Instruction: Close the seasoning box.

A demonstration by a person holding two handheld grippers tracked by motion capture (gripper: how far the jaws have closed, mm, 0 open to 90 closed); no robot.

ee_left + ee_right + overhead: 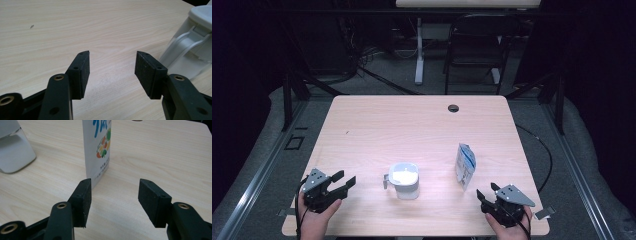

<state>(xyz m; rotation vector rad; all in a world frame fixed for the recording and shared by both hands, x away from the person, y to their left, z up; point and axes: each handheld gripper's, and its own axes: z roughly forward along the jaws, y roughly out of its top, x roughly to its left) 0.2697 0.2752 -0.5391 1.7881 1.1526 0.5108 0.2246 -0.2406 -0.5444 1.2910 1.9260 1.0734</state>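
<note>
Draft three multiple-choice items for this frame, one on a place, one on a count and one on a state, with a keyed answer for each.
1. Where does the carton stand relative to the white jug?
A. On the side of the right gripper
B. On the side of the left gripper
C. Inside the jug

2. How many things, apart from the grippers, stand on the table?
A. One
B. Two
C. Four

3. How do the jaws of the left gripper stand?
A. Shut on the jug's handle
B. Shut on nothing
C. Open, with bare table between them

Answers:
1 A, the high view shows the carton between the jug and the right gripper.
2 B, jug and carton alone stand there.
3 C, the left gripper view shows a wide gap over wood.
</note>
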